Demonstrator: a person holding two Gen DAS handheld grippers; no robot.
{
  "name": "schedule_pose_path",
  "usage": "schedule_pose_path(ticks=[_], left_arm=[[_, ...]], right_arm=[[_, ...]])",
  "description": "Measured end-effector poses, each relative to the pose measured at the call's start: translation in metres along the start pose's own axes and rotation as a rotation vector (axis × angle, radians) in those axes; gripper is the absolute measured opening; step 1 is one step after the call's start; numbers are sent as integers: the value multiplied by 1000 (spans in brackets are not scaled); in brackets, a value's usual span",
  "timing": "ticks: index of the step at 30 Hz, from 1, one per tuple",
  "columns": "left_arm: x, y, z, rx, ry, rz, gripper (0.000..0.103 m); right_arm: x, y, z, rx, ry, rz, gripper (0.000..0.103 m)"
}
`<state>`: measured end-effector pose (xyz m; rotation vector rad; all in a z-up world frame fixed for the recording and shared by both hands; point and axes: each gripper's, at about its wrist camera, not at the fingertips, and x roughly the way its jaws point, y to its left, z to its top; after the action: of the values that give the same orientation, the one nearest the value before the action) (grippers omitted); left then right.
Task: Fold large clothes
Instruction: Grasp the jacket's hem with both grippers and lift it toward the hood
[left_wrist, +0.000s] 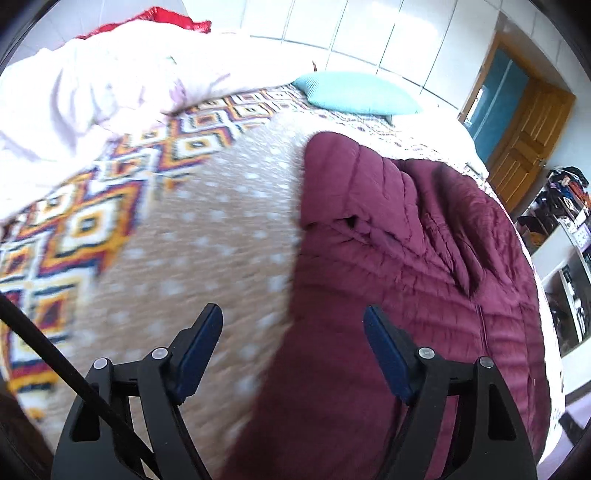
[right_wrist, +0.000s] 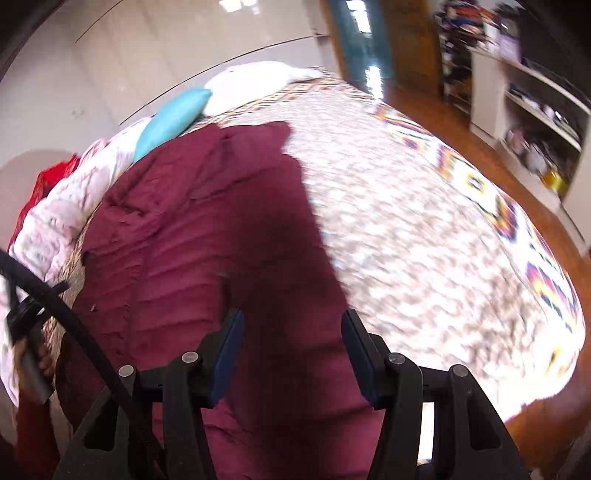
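Note:
A large maroon quilted jacket (left_wrist: 406, 266) lies spread on the bed, its sleeve folded over near the top; it also shows in the right wrist view (right_wrist: 207, 251). My left gripper (left_wrist: 291, 325) is open and empty, hovering above the jacket's left edge. My right gripper (right_wrist: 291, 328) is open and empty, above the jacket's right edge. Neither gripper touches the fabric. Both views are motion-blurred.
The bed has a tan dotted blanket (left_wrist: 192, 236) with a geometric patterned border (left_wrist: 74, 221). A white duvet (left_wrist: 85, 96), a teal pillow (left_wrist: 354, 92) and a red cloth (left_wrist: 162, 18) lie at the head. A wooden door (left_wrist: 524, 147) and cluttered shelves (right_wrist: 532, 110) stand beyond.

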<state>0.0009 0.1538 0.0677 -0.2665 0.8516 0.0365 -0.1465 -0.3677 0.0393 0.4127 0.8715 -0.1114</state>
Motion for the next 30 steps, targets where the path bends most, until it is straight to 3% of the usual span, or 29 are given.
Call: schedule_pose_path(ticks=[7, 10, 13, 16, 21, 30], left_arm=[[-22, 56, -48, 50, 121, 0, 78], [-25, 73, -72, 10, 165, -94, 65], [-34, 88, -90, -91, 167, -221, 64], [-40, 90, -114, -118, 169, -270, 64], [-54, 76, -153, -38, 190, -293, 64], [-58, 78, -197, -14, 251, -318, 64]], right_arm=[[-4, -43, -30, 83, -15, 22, 59], [0, -58, -41, 108, 0, 29, 59], [5, -70, -53, 155, 43, 116, 59], [0, -78, -62, 191, 51, 188, 60], [-4, -83, -79, 209, 97, 284, 60], [-11, -73, -128, 152, 207, 314, 65]])
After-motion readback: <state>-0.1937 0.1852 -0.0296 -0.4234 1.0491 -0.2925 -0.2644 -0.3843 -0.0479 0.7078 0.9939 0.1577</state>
